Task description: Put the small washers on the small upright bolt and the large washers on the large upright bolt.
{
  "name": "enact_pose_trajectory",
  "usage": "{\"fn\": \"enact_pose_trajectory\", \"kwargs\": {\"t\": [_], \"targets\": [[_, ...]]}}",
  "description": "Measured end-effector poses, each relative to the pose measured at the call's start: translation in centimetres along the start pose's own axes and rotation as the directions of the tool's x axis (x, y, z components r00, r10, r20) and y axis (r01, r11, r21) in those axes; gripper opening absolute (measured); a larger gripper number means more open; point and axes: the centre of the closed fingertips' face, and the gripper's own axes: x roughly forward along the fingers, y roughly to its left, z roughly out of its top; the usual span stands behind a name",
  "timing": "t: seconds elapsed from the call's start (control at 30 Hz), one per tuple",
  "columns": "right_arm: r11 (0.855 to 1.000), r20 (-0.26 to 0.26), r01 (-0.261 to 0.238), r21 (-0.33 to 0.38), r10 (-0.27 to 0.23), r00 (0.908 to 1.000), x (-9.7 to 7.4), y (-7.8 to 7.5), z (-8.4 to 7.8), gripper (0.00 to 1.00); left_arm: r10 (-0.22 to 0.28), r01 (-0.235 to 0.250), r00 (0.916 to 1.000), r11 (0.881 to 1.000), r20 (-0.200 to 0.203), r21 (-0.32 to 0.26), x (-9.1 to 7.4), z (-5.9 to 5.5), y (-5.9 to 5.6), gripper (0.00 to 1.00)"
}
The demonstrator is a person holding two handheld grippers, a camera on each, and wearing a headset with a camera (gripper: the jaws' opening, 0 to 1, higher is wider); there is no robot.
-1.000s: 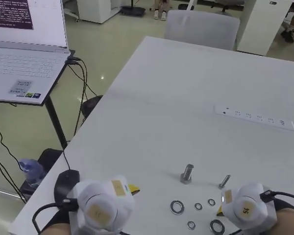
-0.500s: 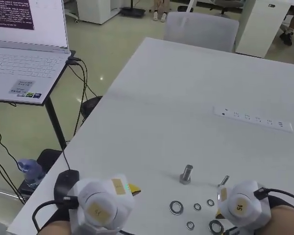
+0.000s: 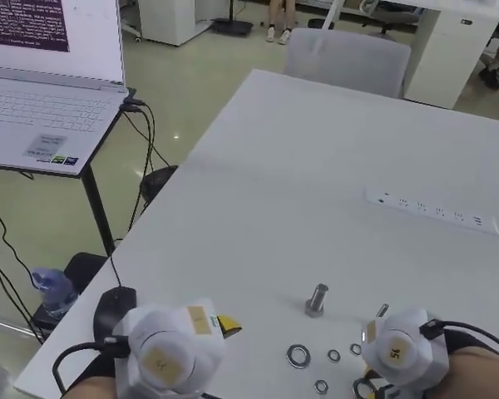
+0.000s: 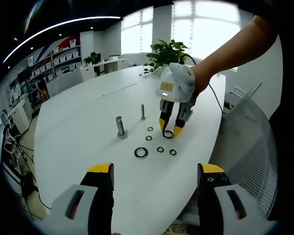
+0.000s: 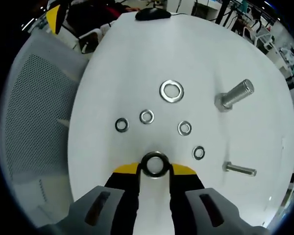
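Gripping a big washer [image 5: 144, 165] with my right gripper [image 5: 155, 172], I have both yellow tips pressed against its rim, 1 on each side. The washer lies flat on the white table [image 5: 137, 58].

Just ahead of those tips, 4 small washers [image 5: 147, 116] lie scattered, apart from each other and clear of the gripper. Past them, farther ahead, the other big washer [image 5: 171, 91] lies flat by itself. Ahead and to the right of the gripper, the thick bolt [image 5: 233, 95] stands on its head with the thread pointing up. The thin bolt [image 5: 240, 170] stands the same way, nearer and just to the right of the tips.

My left gripper [image 4: 156, 171] has its 2 jaws wide apart. It hangs low near the table's edge, well back from the washers. From there, the right gripper is ahead and a little to the right, tips down on the table, with 2 of the small washers between us. The thick bolt is ahead and to the left, and the thin bolt stands beyond it.

In the head view, a black mouse [image 3: 115, 309] sits just to the left of my left gripper. A white power strip [image 3: 431, 210] lies far ahead of both grippers. An open laptop [image 3: 41, 83] sits well off to the left.
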Motion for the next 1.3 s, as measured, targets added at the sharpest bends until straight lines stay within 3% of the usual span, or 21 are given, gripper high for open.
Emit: {"fn": "enact_pose_trajectory", "kwargs": {"t": [0.13, 0.4, 0.6, 0.77, 0.97, 1.03, 1.23, 1.3], "targets": [[1.0, 0.014, -0.008, 0.01, 0.008, 0.9999, -0.1, 0.0, -0.1, 0.21, 0.017, -0.017, 0.9999, 1.0, 0.004, -0.01, 0.0, 0.3, 0.1, 0.68], [1.0, 0.007, -0.013, -0.004, 0.013, 0.9999, -0.1, 0.2, 0.1, 0.21, 0.026, -0.026, 0.9994, 0.999, -0.021, -0.022, 0.2, 0.1, -0.9, 0.68], [0.999, 0.007, -0.024, 0.023, 0.024, 0.9997, -0.4, 0.1, 0.0, 0.21, 0.039, -0.039, 0.9992, 0.999, -0.007, -0.016, -0.1, 0.2, -1.3, 0.68], [0.999, 0.019, -0.032, 0.03, 0.031, 0.9993, -1.7, -0.1, 0.2, 0.21, 0.045, -0.045, 0.9989, 0.999, -0.011, -0.031, -0.1, 0.2, -1.2, 0.67], [0.998, -0.006, -0.044, 0.052, 0.045, 0.999, -3.2, -0.6, -0.2, 0.21, 0.048, -0.049, 0.9987, 0.998, -0.02, -0.044, -0.3, -0.1, -0.8, 0.67], [0.998, -0.014, -0.04, 0.044, 0.041, 0.9991, -3.9, -0.8, -0.2, 0.21, 0.046, -0.045, 0.9989, 0.995, 0.007, -0.084, -0.5, 0.5, -0.6, 0.67], [0.999, -0.02, -0.027, 0.044, 0.028, 0.9994, -6.0, -1.9, 0.1, 0.21, 0.056, -0.054, 0.9978, 0.996, 0.034, -0.071, -0.7, 1.3, 0.0, 0.67], [0.999, -0.022, -0.024, 0.042, 0.025, 0.9994, -6.6, -2.2, 0.3, 0.21, 0.061, -0.06, 0.9979, 0.996, 0.021, -0.067, -0.6, 1.2, 0.2, 0.67]]}}
